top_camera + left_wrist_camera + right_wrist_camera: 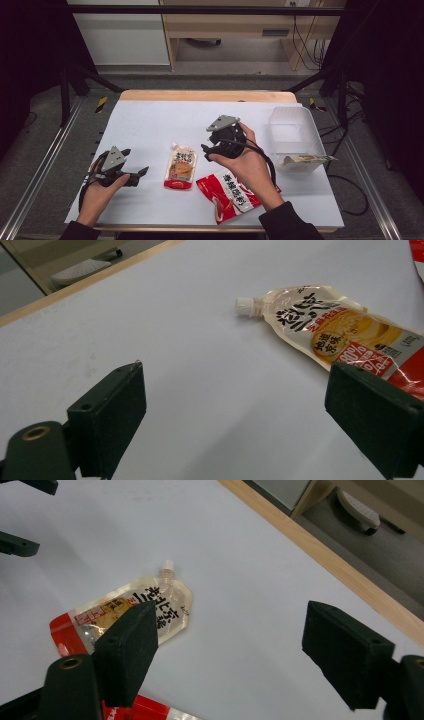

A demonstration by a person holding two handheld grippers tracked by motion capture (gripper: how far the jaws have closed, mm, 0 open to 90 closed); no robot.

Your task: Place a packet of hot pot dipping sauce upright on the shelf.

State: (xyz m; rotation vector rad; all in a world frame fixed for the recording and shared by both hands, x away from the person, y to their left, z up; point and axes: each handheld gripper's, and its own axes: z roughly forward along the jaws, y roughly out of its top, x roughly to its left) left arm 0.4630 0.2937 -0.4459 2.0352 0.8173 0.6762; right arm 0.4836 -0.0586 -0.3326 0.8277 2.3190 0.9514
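A spouted pouch [181, 167] with a white cap, yellow and red print, lies flat on the white table sheet [150, 125]. My right gripper [212, 150] hovers just right of the pouch and stands open. In the right gripper view, nothing is between the jaws of this gripper [240, 650], and the pouch [125, 615] lies behind the left jaw. My left gripper [136, 161] rests open at the table's left, pointing toward the pouch. From the left gripper view, the open left gripper [240, 415] faces bare sheet, with the pouch [340, 332] ahead to the right.
A red snack packet [227, 195] lies near the front edge, partly under the right forearm. A clear plastic container [292, 135] stands at the right with a flat packet [307, 160] resting across its front rim. The table's wooden back edge [205, 95] runs behind.
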